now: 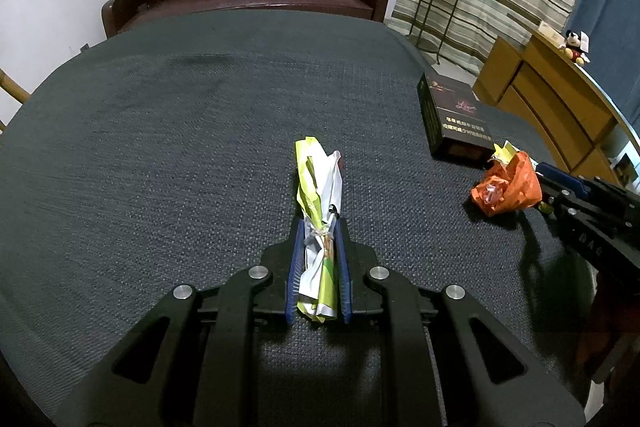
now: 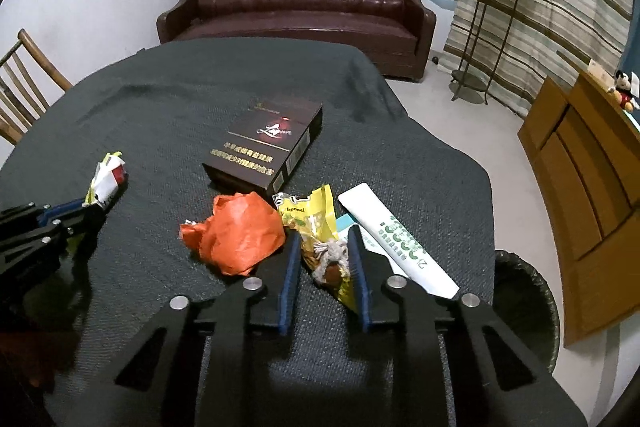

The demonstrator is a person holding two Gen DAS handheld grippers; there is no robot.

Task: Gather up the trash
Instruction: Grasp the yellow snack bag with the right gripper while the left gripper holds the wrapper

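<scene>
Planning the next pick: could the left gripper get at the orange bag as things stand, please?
Probably not: the left gripper is already shut on a crumpled wrapper, and the right gripper sits beside the orange bag.

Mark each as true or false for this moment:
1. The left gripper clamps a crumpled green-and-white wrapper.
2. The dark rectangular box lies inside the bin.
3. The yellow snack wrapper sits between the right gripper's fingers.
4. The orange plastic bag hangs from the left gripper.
1. True: the left gripper is shut on the crumpled green-and-white wrapper.
2. False: the dark rectangular box lies on the table.
3. True: yellow snack wrapper, right gripper.
4. False: the orange plastic bag rests on the table.
</scene>
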